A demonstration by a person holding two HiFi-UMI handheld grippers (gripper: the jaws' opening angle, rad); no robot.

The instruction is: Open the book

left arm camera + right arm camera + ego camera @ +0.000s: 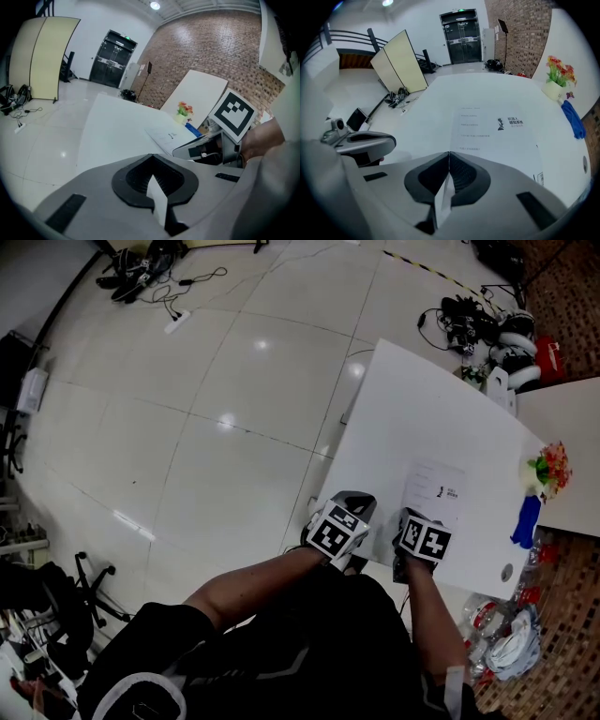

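While the white book [434, 490] is lying flat and closed on the white table [412, 399], close to the table's near edge with its printed cover facing up, the person is holding both tongs side by side at that same edge. The left gripper [152, 157] is pointing out over bare tabletop to the left of the book, and its jaws are pressing together with nothing between them. The right gripper [449, 153] is angling down more steeply, and its jaws are likewise meeting tip to tip, right over the book's near edge. No page or cover is showing between them, and I cannot tell whether the tips are touching the book. A small pot of flowers [557, 77] and a blue cloth [573, 119] are sitting along the table's right side, well apart from both grippers.
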